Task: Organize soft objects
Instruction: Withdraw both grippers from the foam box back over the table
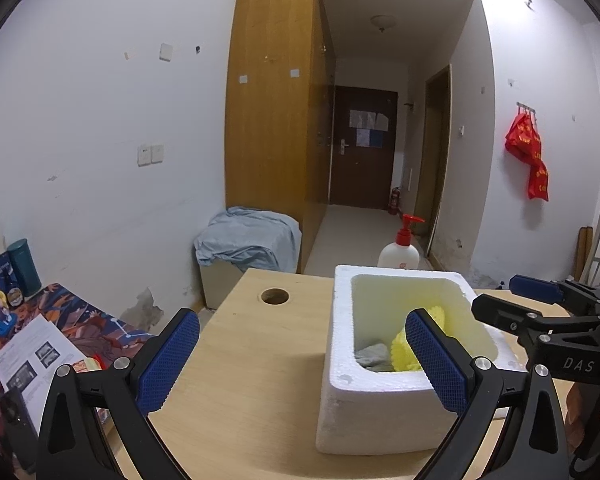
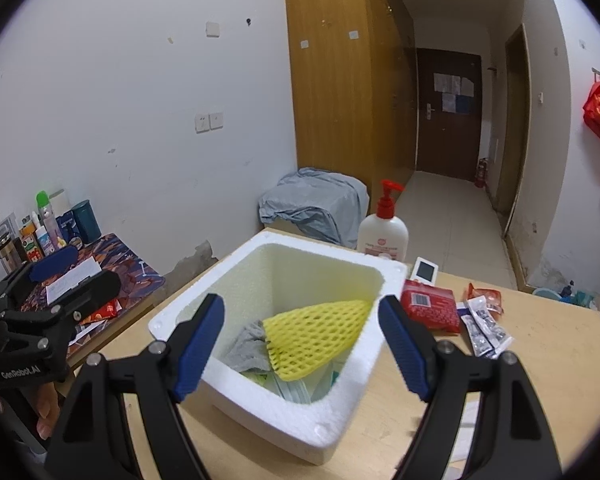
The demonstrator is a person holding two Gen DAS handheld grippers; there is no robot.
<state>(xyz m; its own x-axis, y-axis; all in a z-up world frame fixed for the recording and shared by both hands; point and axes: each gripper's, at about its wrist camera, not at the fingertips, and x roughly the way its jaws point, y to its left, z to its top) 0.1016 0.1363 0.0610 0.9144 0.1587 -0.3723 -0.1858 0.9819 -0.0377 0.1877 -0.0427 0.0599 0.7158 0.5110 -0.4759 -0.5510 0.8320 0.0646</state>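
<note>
- Right wrist view: right gripper [image 2: 300, 340] hovers above the foam box [image 2: 388, 276], jaws spread wide with nothing between the pads.
- Yellow net [image 2: 316, 336] lies inside the box, leaning on its 3 o'clock wall; a grey cloth [image 2: 246, 346] sits at the net's 9 o'clock, touching it.
- Red packet [image 2: 430, 308] and sachets [image 2: 486, 330] lie on the table [image 2: 540, 344] at the box's 3 o'clock; a pump bottle [image 2: 382, 232] stands at its 12 o'clock.
- Left wrist view: left gripper [image 1: 302, 360], jaws apart and empty, hangs at the box's 9 o'clock edge.
</note>
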